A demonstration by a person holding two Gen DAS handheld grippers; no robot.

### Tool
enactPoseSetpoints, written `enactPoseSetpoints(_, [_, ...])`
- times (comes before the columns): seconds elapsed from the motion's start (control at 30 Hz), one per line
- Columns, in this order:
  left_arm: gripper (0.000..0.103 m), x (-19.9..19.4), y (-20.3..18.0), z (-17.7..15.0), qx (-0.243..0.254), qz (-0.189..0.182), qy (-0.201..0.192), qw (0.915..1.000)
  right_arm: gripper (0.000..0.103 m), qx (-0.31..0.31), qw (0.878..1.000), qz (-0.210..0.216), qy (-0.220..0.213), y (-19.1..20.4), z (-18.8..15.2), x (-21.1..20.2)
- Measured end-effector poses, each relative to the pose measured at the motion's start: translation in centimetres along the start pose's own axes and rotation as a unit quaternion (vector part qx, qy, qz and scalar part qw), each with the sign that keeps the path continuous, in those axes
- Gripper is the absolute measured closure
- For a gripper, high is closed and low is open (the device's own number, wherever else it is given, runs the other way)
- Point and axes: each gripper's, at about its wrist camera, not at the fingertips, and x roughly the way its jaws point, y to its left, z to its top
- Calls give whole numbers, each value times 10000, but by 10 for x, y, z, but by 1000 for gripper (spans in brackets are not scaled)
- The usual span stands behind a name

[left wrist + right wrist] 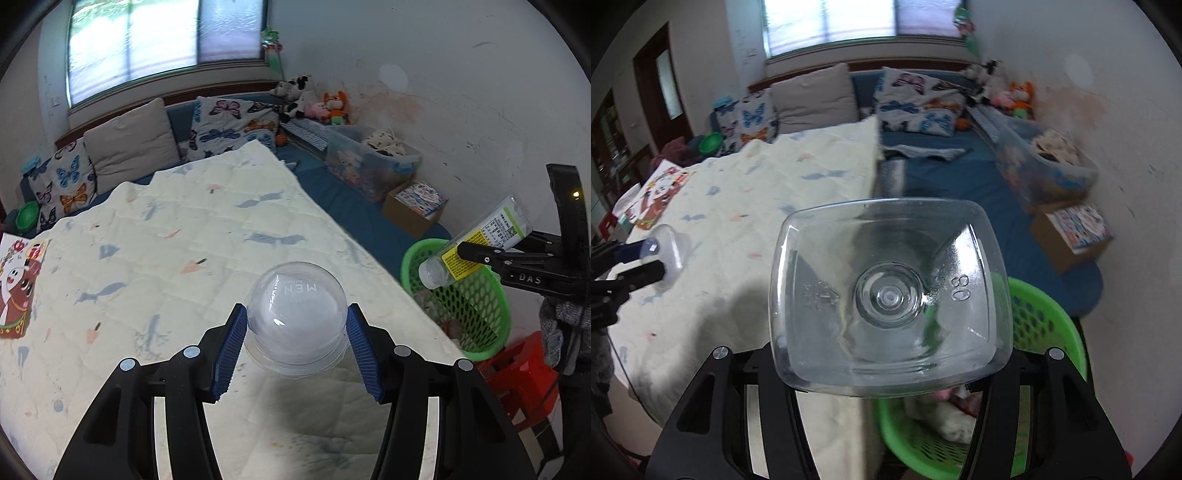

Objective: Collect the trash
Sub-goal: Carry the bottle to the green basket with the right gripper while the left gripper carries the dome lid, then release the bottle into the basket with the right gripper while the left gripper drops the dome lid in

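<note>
My left gripper (295, 347) is shut on a clear plastic dome lid (295, 317), held just above the cream quilt (166, 240). The lid and left gripper also show at the left of the right wrist view (666, 254). My right gripper (886, 369) is shut on a clear plastic bottle (886, 295), whose square base fills the view and hides the fingers. In the left wrist view the bottle (476, 243) with its yellow-green label hangs neck down over the green mesh basket (476, 314). The basket (1041, 332) holds some crumpled trash.
A cardboard box (413, 206) and a clear storage bin (373, 162) stand on the blue mat by the wall. Pillows (129, 144) and plush toys (317, 99) line the back. A red stool (524, 373) stands right of the basket. A picture book (18, 280) lies on the quilt's left.
</note>
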Motion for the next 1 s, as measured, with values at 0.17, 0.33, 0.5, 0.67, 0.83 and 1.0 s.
enactPoseSetpoints(0.17, [49, 7, -25, 3, 190, -89, 69, 9998, 47, 346, 9987, -309, 191, -43, -24, 11])
enactPoseSetpoints(0.33, [49, 16, -42, 6, 306, -140, 162, 9993, 47, 683, 9961, -345, 432, -70, -46, 22])
enactPoseSetpoints(0.5, [49, 23, -60, 10, 422, -214, 220, 9986, 47, 899, 9939, -332, 542, -84, -65, 26])
enactPoseSetpoints(0.67, [49, 30, -80, 15, 559, -348, 259, 9975, 46, 1171, 9909, -325, 582, -98, -80, 24])
enactPoseSetpoints(0.83, [49, 41, -106, 18, 723, -494, 317, 9957, 31, 1310, 9902, -230, 433, -109, -88, 10])
enactPoseSetpoints(1.0, [49, 51, -130, 18, 899, -624, 393, 9932, 31, 1276, 9910, -288, 276, -111, -91, -8])
